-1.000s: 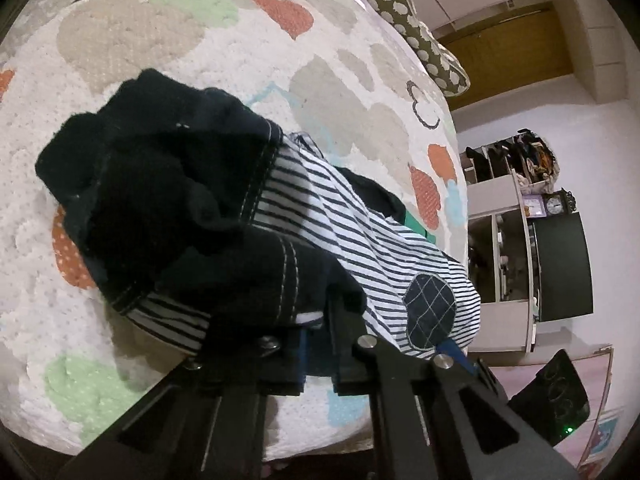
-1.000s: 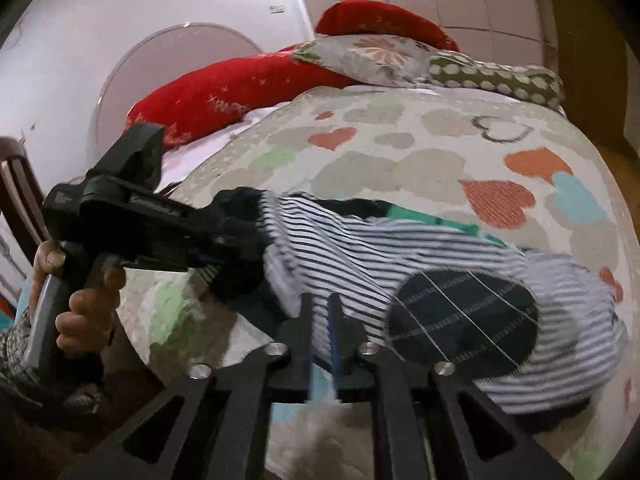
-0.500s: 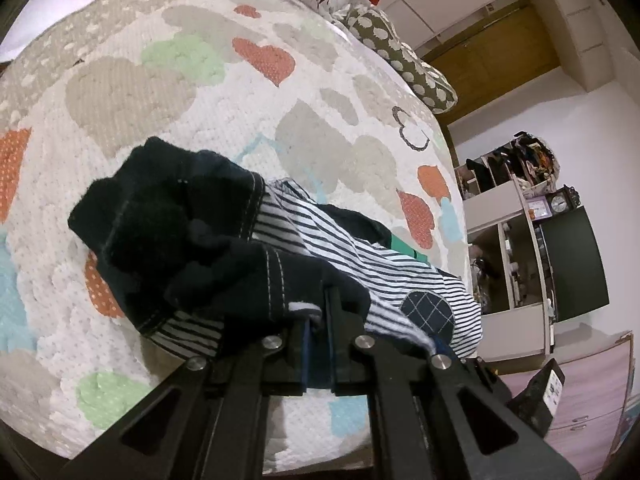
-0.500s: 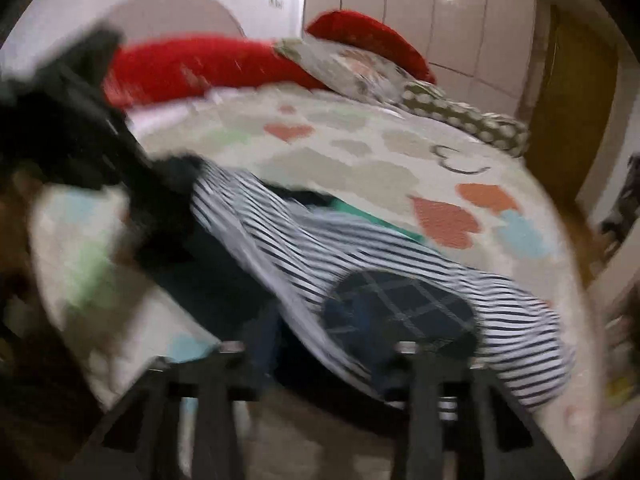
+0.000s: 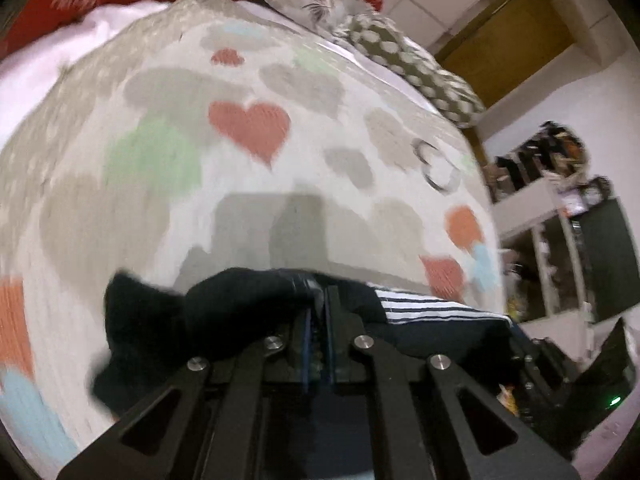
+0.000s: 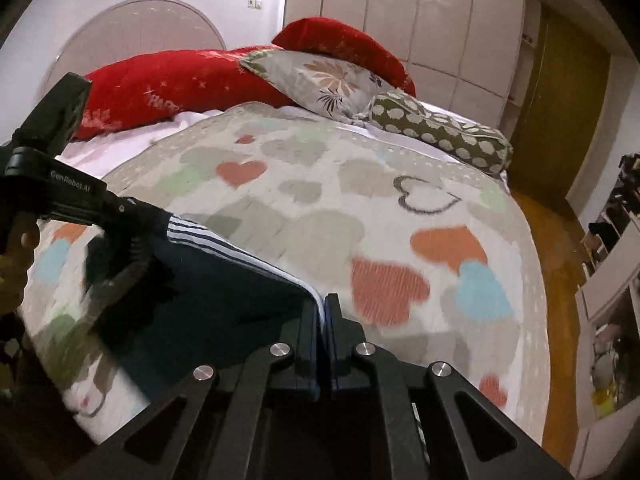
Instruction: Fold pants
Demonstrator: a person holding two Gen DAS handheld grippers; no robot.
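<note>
Bed (image 6: 320,208) with a heart-patterned cover, seen from both wrist cameras, with red and patterned pillows (image 6: 188,80) at its far end and shelves (image 5: 560,232) beside it; we read the scene from the foot edge. The pants (image 6: 208,276), dark with a striped band, are off the cover and hang as a sheet stretched between our two tools, near the foot edge of the bed. Their taut top edge is the long axis: in the right view it runs from upper left, where the left gripper (image 6: 132,220) holds it, down to lower centre, where the right gripper (image 6: 325,312) holds it. The left gripper (image 5: 318,300) is clenched on a bunch of dark cloth, with more dark fabric spilling to its left and the striped band (image 5: 424,306) leading off to its right. The right gripper's jaws are closing, and we see the edge of the fabric pinched between them. A hand (image 6: 16,256) grips the left tool's handle at the left margin. We judge that the coming move turns on this one relation: the garment lies between the grippers, not ahead of either, so both are equally near it, and the open cover beyond is where it would have to be laid flat, the long axis kept taut
</note>
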